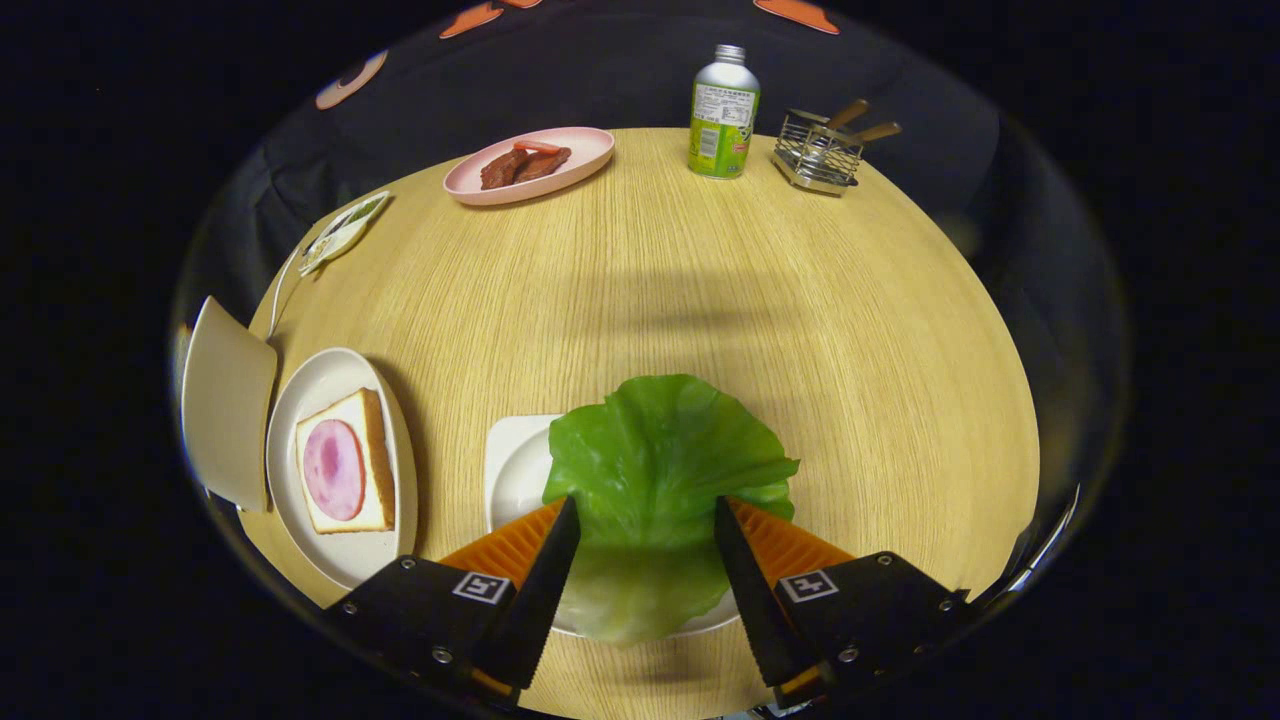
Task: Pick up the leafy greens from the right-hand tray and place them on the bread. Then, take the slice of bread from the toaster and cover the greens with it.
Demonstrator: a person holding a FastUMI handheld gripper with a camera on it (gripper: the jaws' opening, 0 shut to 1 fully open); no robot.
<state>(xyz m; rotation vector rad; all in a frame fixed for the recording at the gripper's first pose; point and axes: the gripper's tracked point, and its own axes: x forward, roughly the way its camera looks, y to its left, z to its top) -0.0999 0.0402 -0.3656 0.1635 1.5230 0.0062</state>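
Between the spread fingers of the gripper [645, 520], a leafy green [660, 470] is seen lying on a white tray [515, 465]; whether the fingers press on the leaf cannot be told. To the left, bread topped with a ham slice [345, 465] is set on a plate [320, 385]. Farther across the wooden table [700, 290], a pink plate of meat [530, 163], a bottle [723, 115] and a wire rack [820, 150] are noted.

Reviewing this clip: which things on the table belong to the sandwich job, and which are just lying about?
Job:
- lettuce leaf, between the open jaws of the gripper, over its white tray
- bread slice with ham on the white plate

Lying about:
- pink plate of meat
- drink can
- wire holder with utensils
- packet
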